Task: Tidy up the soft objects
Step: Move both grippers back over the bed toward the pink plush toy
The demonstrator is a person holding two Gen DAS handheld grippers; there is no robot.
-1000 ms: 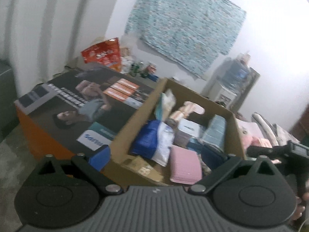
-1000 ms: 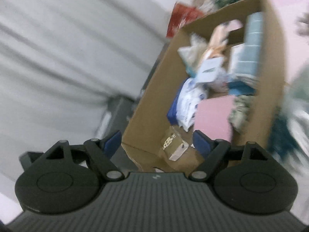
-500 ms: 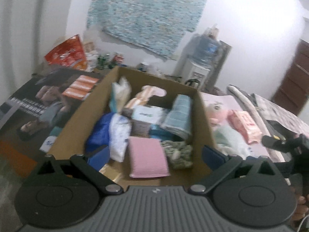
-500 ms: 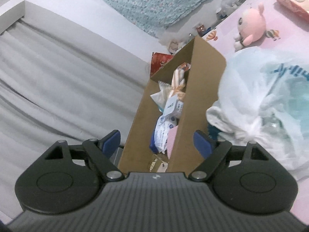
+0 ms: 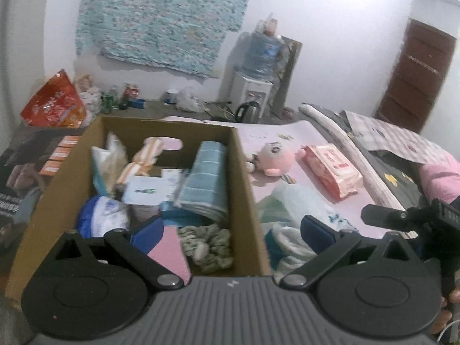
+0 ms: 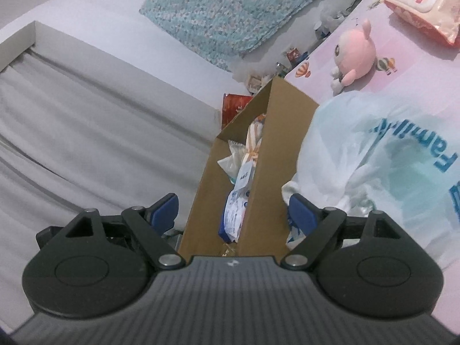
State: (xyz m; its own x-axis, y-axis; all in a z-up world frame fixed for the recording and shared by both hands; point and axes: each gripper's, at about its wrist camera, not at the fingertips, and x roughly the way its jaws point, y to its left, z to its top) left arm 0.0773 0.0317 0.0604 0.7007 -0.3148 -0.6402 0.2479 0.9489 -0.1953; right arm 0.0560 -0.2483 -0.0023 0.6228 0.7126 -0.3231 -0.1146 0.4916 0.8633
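Note:
A cardboard box [image 5: 244,172] holds several soft items: a folded teal towel [image 5: 205,178], a pink pad [image 5: 169,256], a grey-green scrunched cloth [image 5: 207,244] and a blue-white pack [image 5: 100,215]. On the pink sheet beside it lie a pink plush toy [image 5: 273,158], a wipes pack [image 5: 330,169] and a white plastic bag [image 5: 299,204]. My left gripper [image 5: 231,230] is open and empty above the box's near right wall. My right gripper [image 6: 233,211] is open and empty, low beside the box [image 6: 276,158], with the bag [image 6: 373,166] at its right finger. The plush [image 6: 356,54] lies beyond.
A water dispenser [image 5: 258,66] and kettle [image 5: 247,110] stand by the far wall. A red snack bag [image 5: 54,106] sits at back left. A printed carton [image 5: 26,172] lies left of the box. Dark bedding [image 5: 388,166] and a brown door [image 5: 417,72] are at right.
The left gripper has swung right, from the printed carton over the box toward the pink sheet. The right gripper has dropped from above the box to low beside it, next to the plastic bag.

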